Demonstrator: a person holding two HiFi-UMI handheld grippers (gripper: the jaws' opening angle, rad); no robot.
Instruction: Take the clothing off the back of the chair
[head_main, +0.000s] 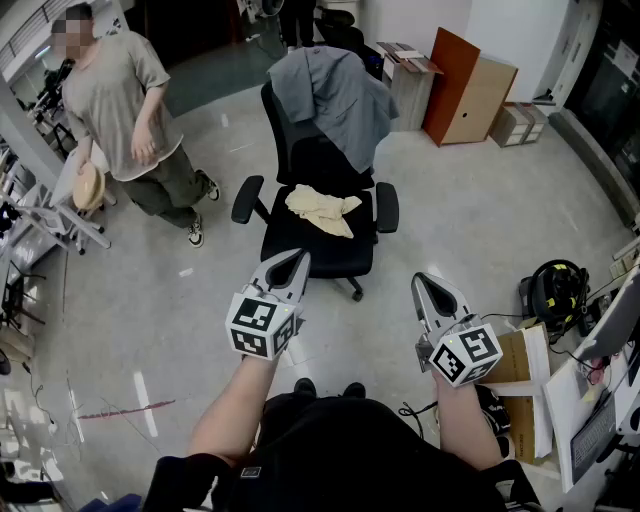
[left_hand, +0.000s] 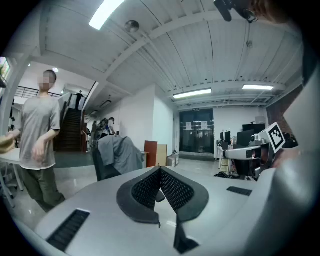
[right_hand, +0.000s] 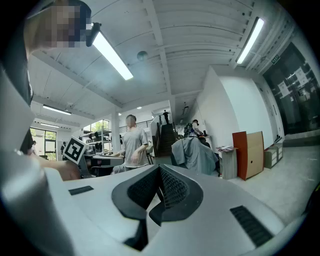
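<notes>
well beyond closed empty left tongs (head_main: 298, 257) and right tongs (head_main: 421, 281), shirt (head_main: 335, 95) on chair (head_main: 312, 250)

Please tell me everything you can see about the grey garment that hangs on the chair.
The grey garment looks like a soft, plain shirt or light jacket. It is draped over the top of the backrest of the black office chair, covers its upper part and hangs lower on the right in the head view, in loose folds. Only the chair touches it; the cream cloth on the seat lies apart from it.
</notes>
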